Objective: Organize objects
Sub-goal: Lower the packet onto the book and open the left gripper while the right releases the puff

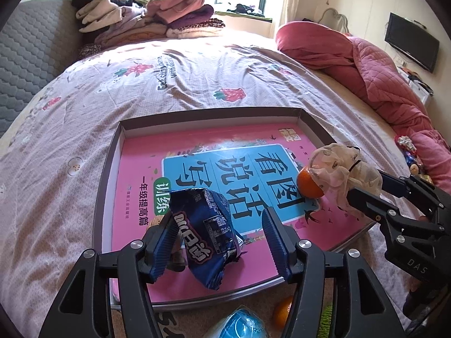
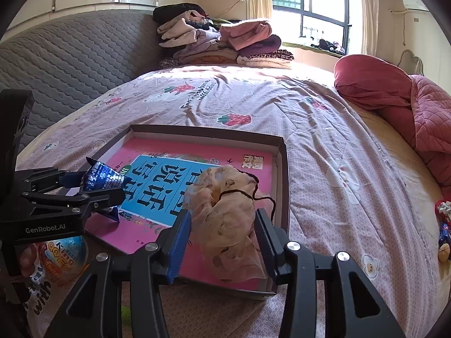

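Both tongs over shallow box on bed, each with an item between parted jaws.

Left gripper spread wide at box's near-left corner; blue snack packet leaning against one pad, clear of the other, resting on pink book inside box. Right gripper half-spread at box's near-right side; beige scrunchie between pads, contact unclear. Orange under scrunchie. Second orange just outside box's near edge.
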`<state>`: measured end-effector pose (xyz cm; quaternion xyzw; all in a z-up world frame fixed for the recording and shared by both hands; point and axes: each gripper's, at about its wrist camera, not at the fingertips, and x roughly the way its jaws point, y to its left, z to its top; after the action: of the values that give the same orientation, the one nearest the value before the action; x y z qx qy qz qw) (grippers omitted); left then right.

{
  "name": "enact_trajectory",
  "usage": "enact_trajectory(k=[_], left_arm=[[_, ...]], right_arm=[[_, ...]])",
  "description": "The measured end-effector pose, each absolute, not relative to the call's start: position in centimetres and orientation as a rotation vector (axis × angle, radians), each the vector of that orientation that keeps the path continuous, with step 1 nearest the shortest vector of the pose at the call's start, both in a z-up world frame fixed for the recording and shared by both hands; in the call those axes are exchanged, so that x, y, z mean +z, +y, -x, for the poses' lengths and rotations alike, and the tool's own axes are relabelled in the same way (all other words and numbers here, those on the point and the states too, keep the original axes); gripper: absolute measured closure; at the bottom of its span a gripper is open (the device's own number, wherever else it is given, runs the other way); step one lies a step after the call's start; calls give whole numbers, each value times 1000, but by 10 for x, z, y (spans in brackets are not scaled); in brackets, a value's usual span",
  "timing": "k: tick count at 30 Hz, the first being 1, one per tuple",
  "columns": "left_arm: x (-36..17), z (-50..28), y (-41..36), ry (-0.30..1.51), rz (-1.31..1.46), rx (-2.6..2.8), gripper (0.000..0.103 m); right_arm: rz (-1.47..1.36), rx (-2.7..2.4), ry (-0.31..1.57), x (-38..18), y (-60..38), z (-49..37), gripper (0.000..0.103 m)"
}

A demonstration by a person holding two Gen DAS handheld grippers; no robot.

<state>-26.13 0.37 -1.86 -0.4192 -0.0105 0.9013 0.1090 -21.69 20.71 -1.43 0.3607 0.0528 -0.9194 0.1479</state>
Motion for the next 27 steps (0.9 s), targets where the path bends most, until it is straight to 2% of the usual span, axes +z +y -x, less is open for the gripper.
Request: enact_trajectory(k=[27], left_arm=[[8,252,-2,-31,1153,2708,39]], right_arm=[[-971,-2662,124,2,211,210,57]])
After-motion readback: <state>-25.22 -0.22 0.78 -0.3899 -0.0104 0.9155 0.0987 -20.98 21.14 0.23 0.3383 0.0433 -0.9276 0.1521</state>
